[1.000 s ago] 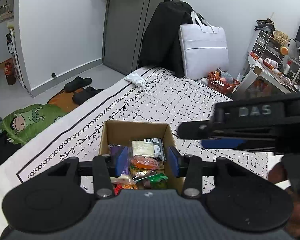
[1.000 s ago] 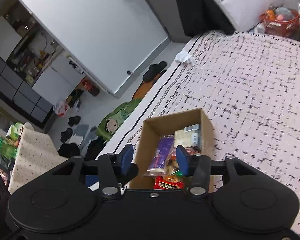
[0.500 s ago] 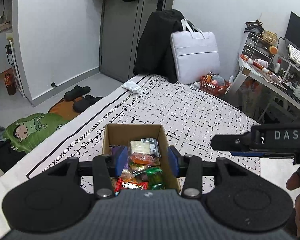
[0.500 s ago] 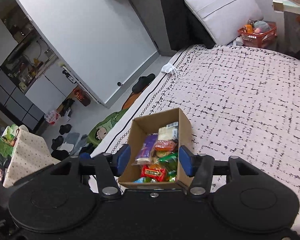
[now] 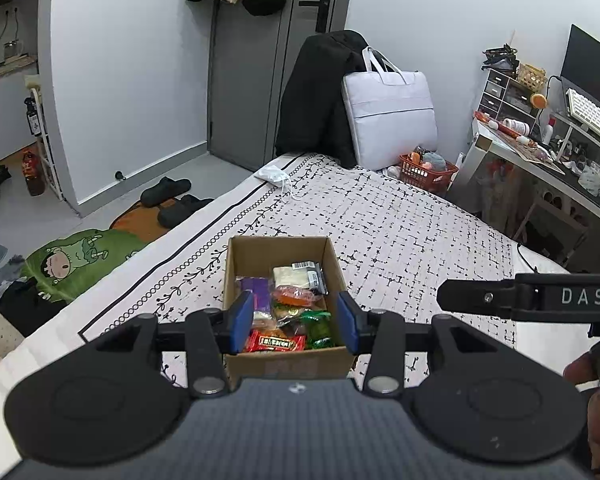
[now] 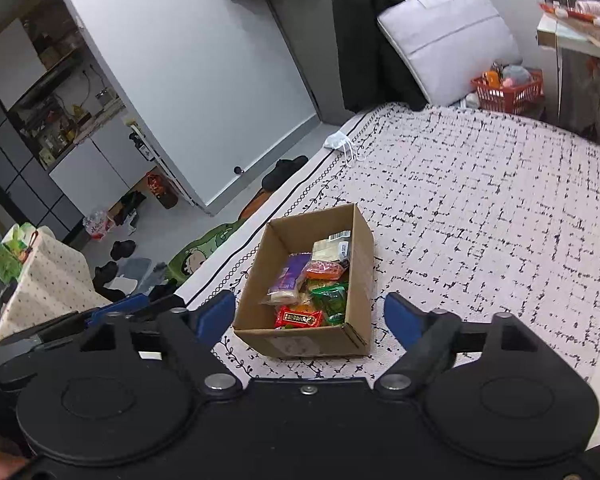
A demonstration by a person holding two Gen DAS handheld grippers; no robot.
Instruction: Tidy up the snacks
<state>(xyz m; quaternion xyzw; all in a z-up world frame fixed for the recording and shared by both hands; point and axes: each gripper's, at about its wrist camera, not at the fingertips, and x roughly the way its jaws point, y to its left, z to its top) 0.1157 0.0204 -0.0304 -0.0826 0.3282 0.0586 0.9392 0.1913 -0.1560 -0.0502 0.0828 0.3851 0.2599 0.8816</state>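
The right claw (image 6: 310,314) has just been opening and now stands wide, its blue pads apart at lower centre of the right wrist view with nothing between them; the box seen through the gap lies well beyond the fingertips. The left claw (image 5: 296,322) is partly open and holds nothing, its pads framing the box from a distance at lower centre of the left wrist view. Neither claw touches any item. The right claw also shows as a black bar at the right edge of the left wrist view, with part of the person's hand (image 5: 598,396) below it. The cardboard box (image 6: 362,240) sits open-topped on the bed (image 6: 480,208), at centre frame near the bordered edge of the patterned cover. Inside it lie the snacks (image 6: 312,284): a purple packet (image 6: 290,276) along the left wall, a pale packet with a barcode label (image 6: 332,246) at the far end, an orange packet (image 6: 324,269) in the middle, a green packet (image 6: 332,298) at right, and a red bar (image 6: 300,317) against the near wall. No loose snack is visible on the cover. Judgement: the packing step appears complete or nearly so, with both claws standing clear of the box. Any next move would call for checking for remaining items outside these views, which cannot be confirmed here.
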